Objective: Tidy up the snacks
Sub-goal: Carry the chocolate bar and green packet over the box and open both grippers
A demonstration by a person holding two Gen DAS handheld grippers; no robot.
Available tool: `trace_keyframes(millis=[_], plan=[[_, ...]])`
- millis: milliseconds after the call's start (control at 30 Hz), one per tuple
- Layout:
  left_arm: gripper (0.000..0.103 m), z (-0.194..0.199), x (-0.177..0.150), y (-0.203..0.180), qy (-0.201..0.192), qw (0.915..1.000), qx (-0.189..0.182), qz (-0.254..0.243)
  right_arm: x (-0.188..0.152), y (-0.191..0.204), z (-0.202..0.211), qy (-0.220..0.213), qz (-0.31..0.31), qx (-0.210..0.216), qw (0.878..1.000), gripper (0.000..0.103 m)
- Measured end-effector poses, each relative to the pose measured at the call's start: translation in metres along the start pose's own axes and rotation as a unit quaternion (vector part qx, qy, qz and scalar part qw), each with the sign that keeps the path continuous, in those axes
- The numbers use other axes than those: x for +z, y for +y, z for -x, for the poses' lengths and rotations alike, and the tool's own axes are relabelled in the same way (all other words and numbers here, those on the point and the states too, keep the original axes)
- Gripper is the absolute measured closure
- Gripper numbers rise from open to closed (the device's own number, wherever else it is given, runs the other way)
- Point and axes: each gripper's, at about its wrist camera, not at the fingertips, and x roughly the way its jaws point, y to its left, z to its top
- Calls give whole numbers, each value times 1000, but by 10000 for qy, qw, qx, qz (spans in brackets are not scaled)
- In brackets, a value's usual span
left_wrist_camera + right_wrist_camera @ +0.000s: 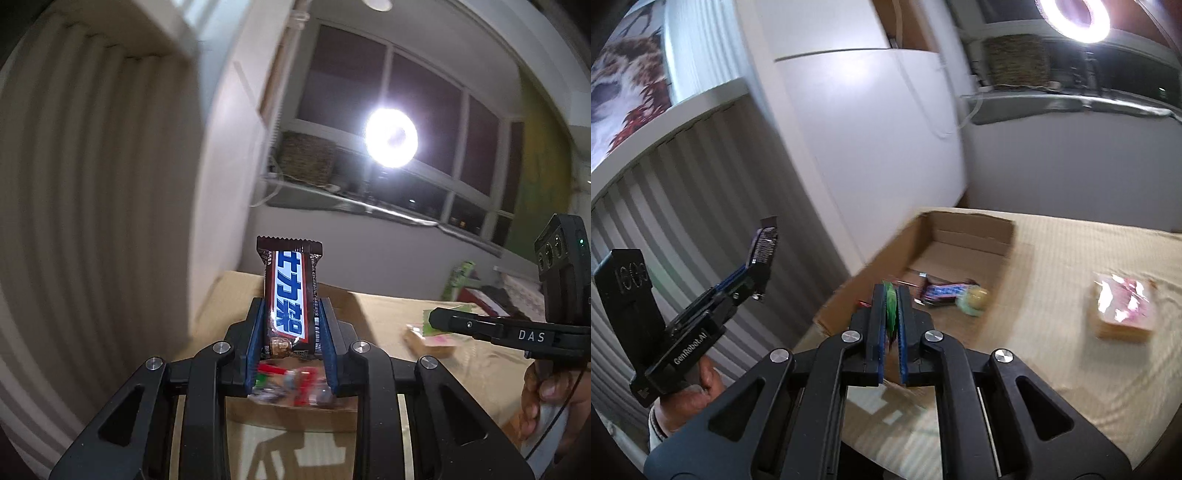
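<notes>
Jaws of the left gripper (pixel 291 314) pinch a brown chocolate bar (pixel 290 291) by its long edges, the bar standing upright with its crimped end at twelve o'clock; the right gripper (pixel 891 314) has its blue pads pressed nearly together on a thin green wrapper (pixel 891 306) seen edge-on, its print unreadable. On the bar, bold blue characters run lengthwise on a white band edged in red, with a picture of nuts near the lower end; the small print along its side is too fine to read. White letters "DAS" show on the right gripper's side in the left wrist view, and "GenRobot.AI" on the left gripper's body in the right wrist view, with a raised number on its block that I cannot read surely. An open cardboard box (pixel 975 225) sits on the beige cloth-covered table (pixel 1052 369) at twelve o'clock from the right gripper, hard against the white cabinet (pixel 871 147) on its ten o'clock side; inside lie a dark wrapped bar (pixel 945 291) and a pale round sweet (pixel 973 299), both blurred. At three o'clock, well apart from the box, a pink-topped packet (pixel 1123 310) lies on the cloth with bare cloth between. Below the left gripper, red and green wrappers (pixel 291 384) lie blurred in the box.
</notes>
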Motion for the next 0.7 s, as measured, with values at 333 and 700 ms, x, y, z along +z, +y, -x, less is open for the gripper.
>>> trace_keyframes(millis=[333,700], plan=[[77,-13,-3,-18,7,9999,91,-143,0,-3,-18,102,128,1,9999,98],[77,-47,-17,-17,439,9987,-116,-217,6,-18,-60,308,94,-93,9994,98]])
